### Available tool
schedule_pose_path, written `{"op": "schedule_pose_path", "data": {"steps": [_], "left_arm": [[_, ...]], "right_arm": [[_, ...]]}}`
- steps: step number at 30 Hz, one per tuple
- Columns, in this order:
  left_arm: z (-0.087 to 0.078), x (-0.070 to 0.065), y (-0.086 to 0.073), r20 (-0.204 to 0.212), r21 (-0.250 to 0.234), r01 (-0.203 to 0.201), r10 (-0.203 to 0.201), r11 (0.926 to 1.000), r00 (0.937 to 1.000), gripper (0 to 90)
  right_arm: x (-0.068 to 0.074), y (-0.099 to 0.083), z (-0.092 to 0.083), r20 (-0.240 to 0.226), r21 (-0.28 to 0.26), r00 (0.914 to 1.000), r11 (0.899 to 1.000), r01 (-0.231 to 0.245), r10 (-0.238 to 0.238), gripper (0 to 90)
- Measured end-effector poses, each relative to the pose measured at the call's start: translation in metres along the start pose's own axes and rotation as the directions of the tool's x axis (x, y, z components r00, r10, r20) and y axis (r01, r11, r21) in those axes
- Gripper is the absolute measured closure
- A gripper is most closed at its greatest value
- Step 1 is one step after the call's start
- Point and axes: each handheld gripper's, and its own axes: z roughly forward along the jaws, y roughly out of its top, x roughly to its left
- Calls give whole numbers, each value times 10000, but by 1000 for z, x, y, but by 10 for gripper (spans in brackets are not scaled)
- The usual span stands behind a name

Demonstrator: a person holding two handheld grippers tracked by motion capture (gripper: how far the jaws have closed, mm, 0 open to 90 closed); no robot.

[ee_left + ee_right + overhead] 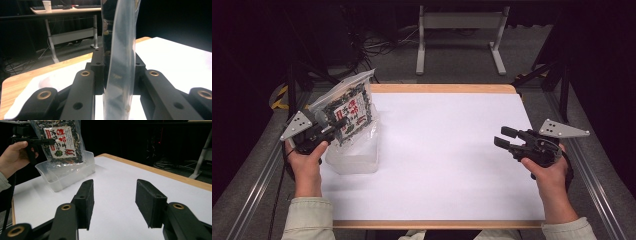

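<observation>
Snack bag (348,107), clamped at its edge by the left gripper (323,129), hangs partly inside the clear tub (354,159) just below the jaws. Lower it straight so its bottom clears the rim. Right gripper (504,137), jaws apart and empty, rests well away.

We saw a clear pouch of dark dried food (348,111) with a red-and-white label, held upright. Its bottom hung in a clear plastic tub (354,159) at the table's left edge.
</observation>
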Motion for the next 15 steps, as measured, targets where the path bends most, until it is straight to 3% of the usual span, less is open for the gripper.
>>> {"op": "schedule_pose_path", "data": {"steps": [4, 11, 15], "left_arm": [[4, 2, -5, 1, 500, -123, 123, 9987, 9999, 728], [5, 2, -8, 86, 453, -17, 13, 9990, 10000, 726], [5, 4, -12, 102, 455, 253, -257, 9986, 9996, 725]], "right_arm": [[0, 0, 1, -21, 0, 10000, 10000, -28, 28, 498], [-1, 0, 0, 4, 3, 10000, 10000, -20, 20, 497], [-1, 0, 0, -8, 17, 10000, 10000, -35, 35, 494]]}}
